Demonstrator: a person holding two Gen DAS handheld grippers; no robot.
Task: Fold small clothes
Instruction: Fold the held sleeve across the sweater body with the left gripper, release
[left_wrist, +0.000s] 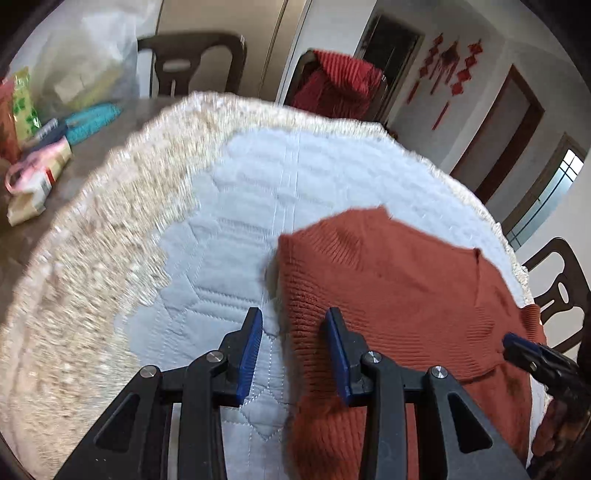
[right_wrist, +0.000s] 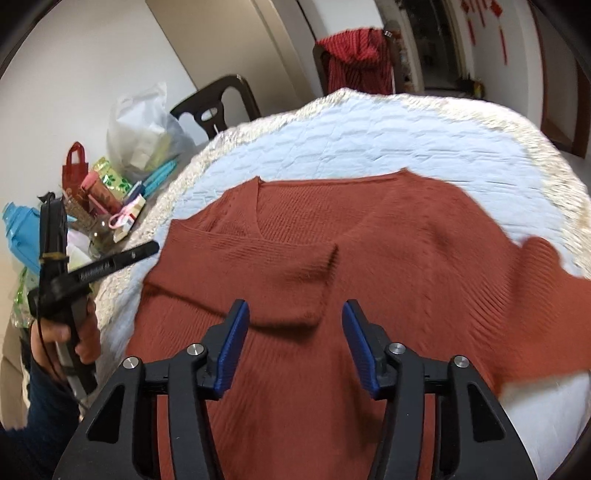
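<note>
Left wrist view: the left tool is held with its blue pads apart and nothing between them, above the left edge of the sweater. The rust-red sweater is spread on a white quilted cloth with a fringed border, which covers the tabletop. The right tool is seen at the sweater's right side; its state cannot be told here. Packets are piled at the far left.

Right wrist view: the right tool is held apart over the sweater, a folded-in sleeve lying just ahead of it. The left tool is held off the sweater's left edge
</note>
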